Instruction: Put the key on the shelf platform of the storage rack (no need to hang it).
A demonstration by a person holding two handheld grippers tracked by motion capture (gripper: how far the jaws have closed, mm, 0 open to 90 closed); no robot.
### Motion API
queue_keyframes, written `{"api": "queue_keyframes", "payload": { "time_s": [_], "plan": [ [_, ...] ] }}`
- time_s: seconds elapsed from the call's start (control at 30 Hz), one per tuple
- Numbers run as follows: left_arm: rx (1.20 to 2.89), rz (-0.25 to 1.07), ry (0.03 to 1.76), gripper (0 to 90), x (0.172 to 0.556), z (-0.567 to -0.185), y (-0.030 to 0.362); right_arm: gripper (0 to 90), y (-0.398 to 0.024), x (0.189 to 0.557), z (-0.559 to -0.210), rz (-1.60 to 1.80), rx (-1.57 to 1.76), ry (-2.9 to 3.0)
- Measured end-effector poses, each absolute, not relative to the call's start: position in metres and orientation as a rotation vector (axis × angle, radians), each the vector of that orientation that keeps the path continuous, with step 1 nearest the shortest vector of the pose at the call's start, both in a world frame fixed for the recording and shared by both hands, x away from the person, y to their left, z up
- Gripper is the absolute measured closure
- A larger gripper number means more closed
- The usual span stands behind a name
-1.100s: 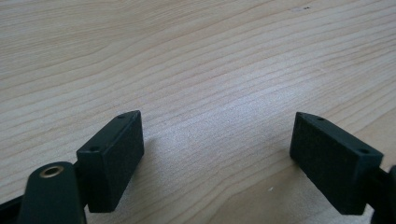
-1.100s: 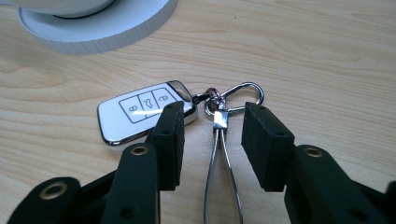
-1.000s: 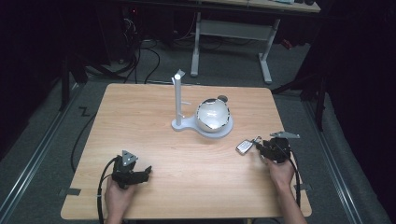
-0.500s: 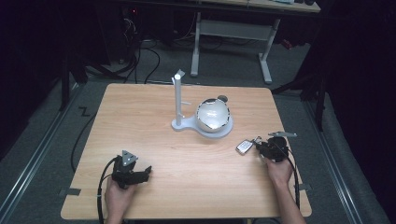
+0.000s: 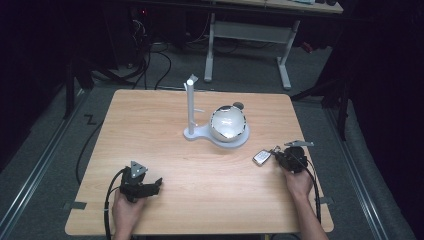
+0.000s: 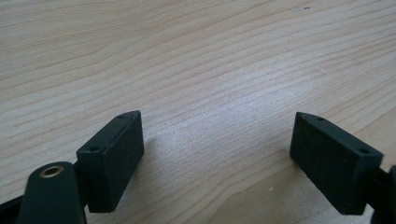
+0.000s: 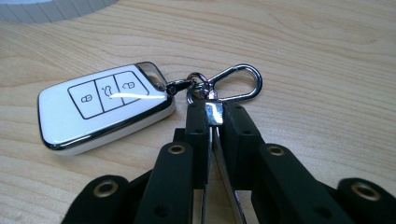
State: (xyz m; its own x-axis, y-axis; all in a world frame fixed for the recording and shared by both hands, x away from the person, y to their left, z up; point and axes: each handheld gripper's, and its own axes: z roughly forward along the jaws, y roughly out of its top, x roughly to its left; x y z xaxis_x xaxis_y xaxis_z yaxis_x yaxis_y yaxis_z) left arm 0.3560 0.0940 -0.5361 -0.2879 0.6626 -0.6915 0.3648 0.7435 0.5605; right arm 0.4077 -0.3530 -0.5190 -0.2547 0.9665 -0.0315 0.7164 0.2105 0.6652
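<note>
My right tool (image 7: 213,114) has just been closing and now pinches the flat metal strap (image 7: 214,113) of the key ring, so the white car key fob (image 7: 100,109) trails off to one side, lying flat on the table (image 5: 165,130) near its right edge. My left tool (image 6: 219,154) rests low over bare wood, jaws wide apart and empty, kept out of the way. Farther back, a white stand (image 5: 191,107) with a shiny round bowl (image 5: 228,123) sits well apart; nothing blocks a lift.
</note>
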Motion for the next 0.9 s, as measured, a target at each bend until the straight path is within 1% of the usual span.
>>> {"api": "queue_keyframes", "payload": {
  "time_s": [0.23, 0.9],
  "plan": [
    [0.788, 0.361, 1.906, 17.9, 0.356, -0.536, 0.094, 82.0, -0.35, 0.405, -0.513, 0.77, 1.496, 2.047],
    [0.789, 0.36, 1.907, 17.9, 0.356, -0.536, 0.094, 82.2, -0.352, 0.389, -0.465, 0.987, 1.398, 1.986]
  ]
}}
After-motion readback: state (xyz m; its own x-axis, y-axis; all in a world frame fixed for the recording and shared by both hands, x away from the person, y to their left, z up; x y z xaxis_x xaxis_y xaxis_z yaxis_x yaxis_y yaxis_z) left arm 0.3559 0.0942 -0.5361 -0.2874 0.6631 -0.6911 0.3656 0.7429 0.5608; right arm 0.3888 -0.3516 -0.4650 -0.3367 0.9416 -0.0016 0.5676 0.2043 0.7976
